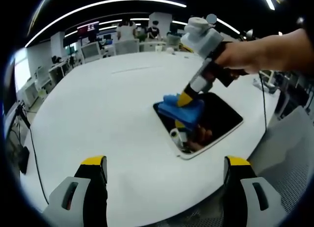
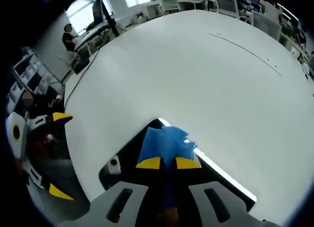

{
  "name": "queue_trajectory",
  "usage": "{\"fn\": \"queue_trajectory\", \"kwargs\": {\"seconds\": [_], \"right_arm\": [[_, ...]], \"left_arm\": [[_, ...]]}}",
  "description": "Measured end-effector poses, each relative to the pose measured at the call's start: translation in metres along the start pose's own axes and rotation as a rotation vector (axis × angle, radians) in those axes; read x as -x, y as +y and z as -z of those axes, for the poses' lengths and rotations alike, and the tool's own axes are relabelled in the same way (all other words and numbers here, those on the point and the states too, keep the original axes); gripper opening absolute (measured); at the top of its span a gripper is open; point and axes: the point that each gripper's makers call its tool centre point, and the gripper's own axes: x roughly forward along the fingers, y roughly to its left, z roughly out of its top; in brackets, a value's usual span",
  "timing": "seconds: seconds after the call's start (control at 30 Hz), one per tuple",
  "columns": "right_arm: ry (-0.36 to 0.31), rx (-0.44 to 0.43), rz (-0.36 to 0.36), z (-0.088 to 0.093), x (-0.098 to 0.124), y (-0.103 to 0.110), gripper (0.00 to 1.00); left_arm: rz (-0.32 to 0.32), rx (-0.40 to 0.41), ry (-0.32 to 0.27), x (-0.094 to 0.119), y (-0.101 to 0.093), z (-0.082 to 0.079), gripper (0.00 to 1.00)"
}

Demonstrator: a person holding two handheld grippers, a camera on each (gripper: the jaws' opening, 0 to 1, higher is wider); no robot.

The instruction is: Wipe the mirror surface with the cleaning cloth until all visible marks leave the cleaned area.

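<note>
Pinching the blue cloth (image 2: 165, 144), right gripper (image 2: 168, 162) fingers (image 2: 149, 163) press it onto the mirror (image 2: 223, 176).

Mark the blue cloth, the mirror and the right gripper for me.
blue cloth (image 1: 182, 109): left gripper view, on its bunched middle.
mirror (image 1: 223, 116): left gripper view, on the bare dark glass right of the cloth.
right gripper (image 2: 168, 162): right gripper view, between its yellow tips, shut on the cloth.

Support surface: a large white table (image 1: 98, 104), round-edged, plain matte top, seen also in the right gripper view (image 2: 196, 65). A faint straight seam line crosses its far part. Lying flat directly on it, near the edge, is a dark rectangular mirror (image 1: 223, 114) with a white frame and rounded corners (image 2: 117, 160). A blue cleaning cloth (image 1: 181, 109) rests on the glass (image 2: 164, 143).
</note>
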Motion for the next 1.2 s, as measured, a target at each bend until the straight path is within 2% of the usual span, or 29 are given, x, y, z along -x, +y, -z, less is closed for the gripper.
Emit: {"fn": "queue_trajectory", "kwargs": {"seconds": [0.3,0.77,1.13,1.2], "right_arm": [[-0.009,0.033,0.014,0.004,0.004,0.005,0.04],[0.007,0.026,0.004,0.011,0.007,0.012,0.04],[0.012,-0.072,0.006,0.018,0.01,0.017,0.04],[0.016,-0.117,0.014,0.02,0.01,0.019,0.04]], "left_arm": [[-0.001,-0.005,0.005,0.0,0.0,0.001,0.99],[-0.001,-0.028,0.014,0.0,-0.002,0.001,0.99],[0.005,-0.034,0.018,0.0,-0.003,0.001,0.99],[0.004,-0.034,0.017,0.0,-0.003,0.001,0.99]]}}
